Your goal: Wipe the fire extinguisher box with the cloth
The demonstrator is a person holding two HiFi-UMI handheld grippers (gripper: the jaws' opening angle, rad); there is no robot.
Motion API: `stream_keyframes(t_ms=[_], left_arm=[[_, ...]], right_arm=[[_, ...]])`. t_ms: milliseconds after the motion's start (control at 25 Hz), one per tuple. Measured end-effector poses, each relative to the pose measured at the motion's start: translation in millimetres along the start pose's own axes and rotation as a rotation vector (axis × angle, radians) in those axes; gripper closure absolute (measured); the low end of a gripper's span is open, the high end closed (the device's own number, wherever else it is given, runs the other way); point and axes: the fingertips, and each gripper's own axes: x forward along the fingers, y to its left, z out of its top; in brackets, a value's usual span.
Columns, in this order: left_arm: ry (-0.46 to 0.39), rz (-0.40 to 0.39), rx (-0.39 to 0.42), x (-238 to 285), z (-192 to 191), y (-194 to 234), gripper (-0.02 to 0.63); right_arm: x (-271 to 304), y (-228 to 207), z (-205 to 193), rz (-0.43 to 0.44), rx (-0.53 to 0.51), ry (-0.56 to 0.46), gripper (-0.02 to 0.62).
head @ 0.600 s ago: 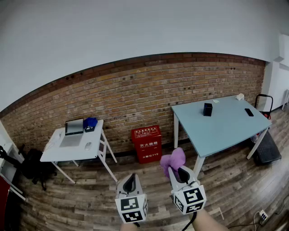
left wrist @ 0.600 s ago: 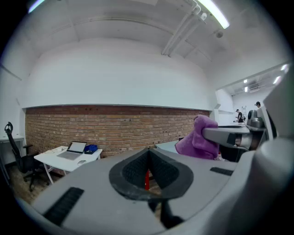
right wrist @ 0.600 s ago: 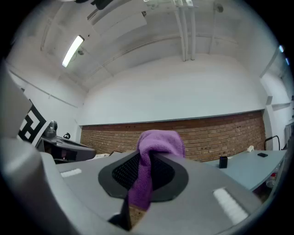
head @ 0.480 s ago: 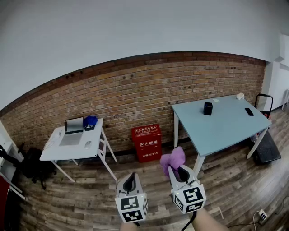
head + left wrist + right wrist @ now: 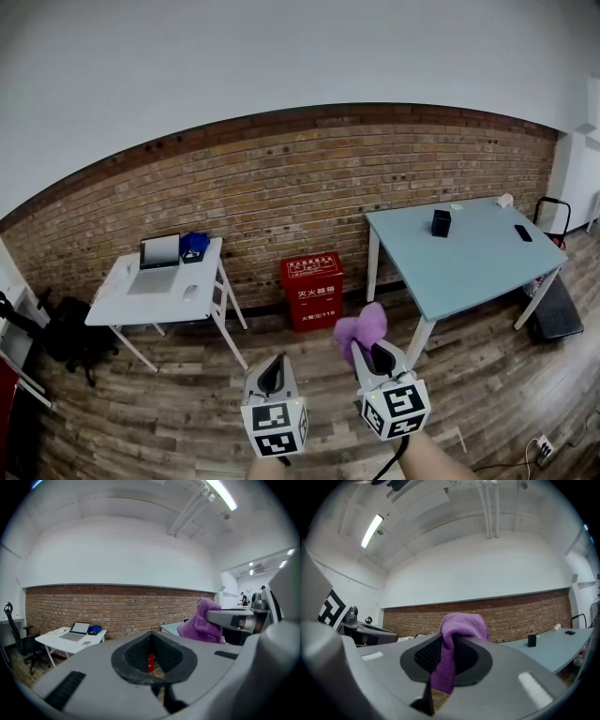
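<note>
Right tongs (image 5: 376, 352) pinching the purple cloth (image 5: 361, 328), left tongs (image 5: 271, 371) pressed together on nothing, both well short of the red fire extinguisher box (image 5: 312, 291), upright on the floor (image 5: 169, 412) ahead between them, brick wall (image 5: 281, 197) right behind it.

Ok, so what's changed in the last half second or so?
Hardly anything. The room sits slightly further right in the head view, so the head seems to have turned a touch left. Nothing was picked up or let go. The right claw is still shut on the purple cloth, the left claw is still shut and empty, and the red box is untouched, well ahead of both.
</note>
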Motion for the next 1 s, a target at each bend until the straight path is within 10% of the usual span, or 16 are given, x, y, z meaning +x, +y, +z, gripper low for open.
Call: stream_keyframes(t_ms=[1000], left_arm=[[-0.041, -0.065, 0.030, 15.0, -3.0, 112.0, 0.600]], right_arm=[[82.2, 81.0, -6.1, -0.069, -0.049, 0.019, 0.546]])
